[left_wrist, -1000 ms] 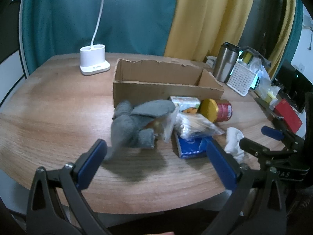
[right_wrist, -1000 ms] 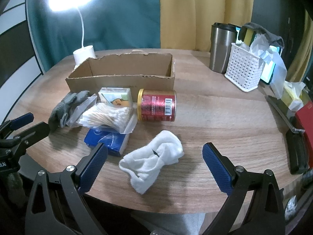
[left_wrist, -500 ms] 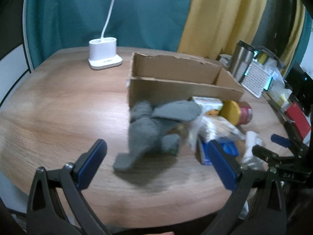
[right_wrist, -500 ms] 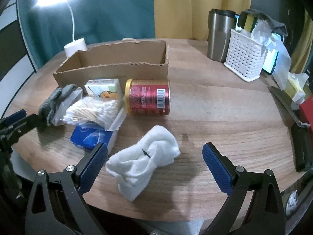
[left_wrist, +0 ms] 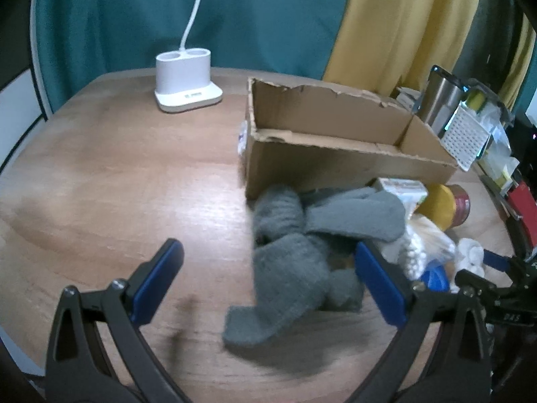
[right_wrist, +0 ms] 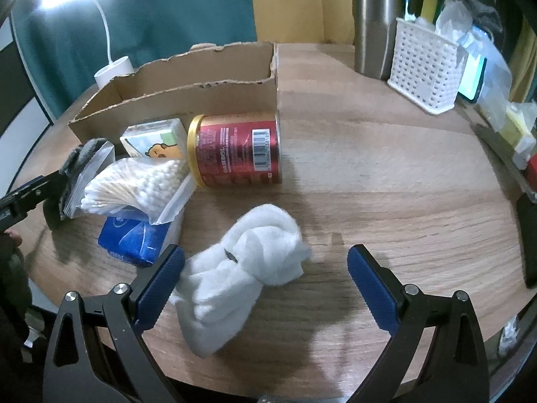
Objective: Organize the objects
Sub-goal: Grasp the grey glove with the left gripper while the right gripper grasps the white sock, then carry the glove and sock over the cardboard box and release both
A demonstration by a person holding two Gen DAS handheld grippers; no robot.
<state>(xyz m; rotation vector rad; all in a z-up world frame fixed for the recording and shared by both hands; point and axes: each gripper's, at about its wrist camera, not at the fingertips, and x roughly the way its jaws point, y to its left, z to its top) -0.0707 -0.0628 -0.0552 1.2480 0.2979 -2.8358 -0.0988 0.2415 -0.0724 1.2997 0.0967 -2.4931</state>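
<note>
Left gripper (left_wrist: 268,268): jaws spread wide, nothing held. Over the last second I had brought it forward and down toward the grey sock (left_wrist: 292,265); where the sock had lain well ahead of the fingers, its nearer folds now sat between them, the right finger overlapping the sock's right side. No squeeze had begun.

Right gripper (right_wrist: 265,270): jaws likewise wide and empty. I had closed in on the white sock (right_wrist: 248,268) in the same interval; the bundle now lay just ahead of and between the fingertips, its left end beside the left finger.

Reading for the task: both approaches looked nearly complete, each gripper lined up on its own soft item, grasps not yet made. I judged the box would be the destination.

Cardboard box (right_wrist: 198,100): open-topped, standing behind the clutter; nothing could be seen inside it.

Items lying loose on the table (right_wrist: 386,174) in front of the box:
- red can (right_wrist: 238,151), on its side, gold lid to the left.
- small carton (right_wrist: 154,141), between box and swabs.
- bag of cotton swabs (right_wrist: 134,188), resting on the blue tissue pack (right_wrist: 134,235).

Periphery: lamp base (left_wrist: 186,82), steel tumbler (right_wrist: 376,27), white basket (right_wrist: 423,70).
</note>
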